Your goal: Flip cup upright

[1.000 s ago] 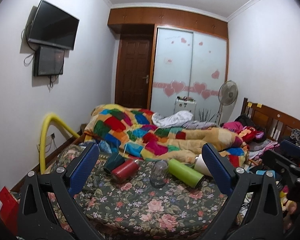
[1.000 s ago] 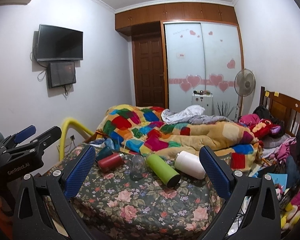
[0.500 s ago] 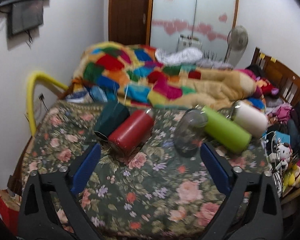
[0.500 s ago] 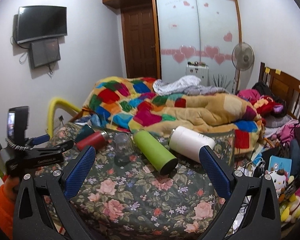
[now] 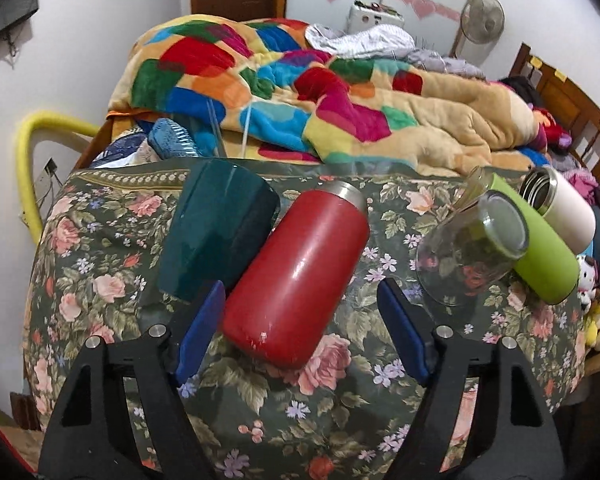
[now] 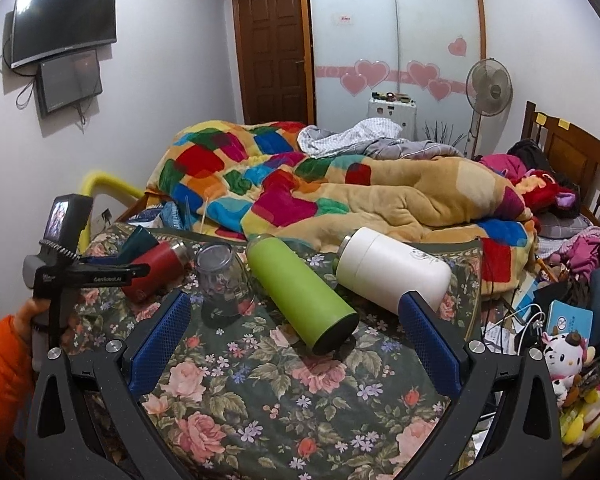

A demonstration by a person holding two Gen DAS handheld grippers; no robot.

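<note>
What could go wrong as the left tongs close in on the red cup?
1. The red cup lies against the teal cup; the left tongs may nudge or pinch both.
2. It's a smooth cylinder on a soft floral cover, so it could roll or stand unsteadily.
3. The glass leans on the green bottle; bumps may topple it.

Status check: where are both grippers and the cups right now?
Left gripper open, straddling red cup lying down. Right gripper open, empty. Teal cup touching alongside.
</note>
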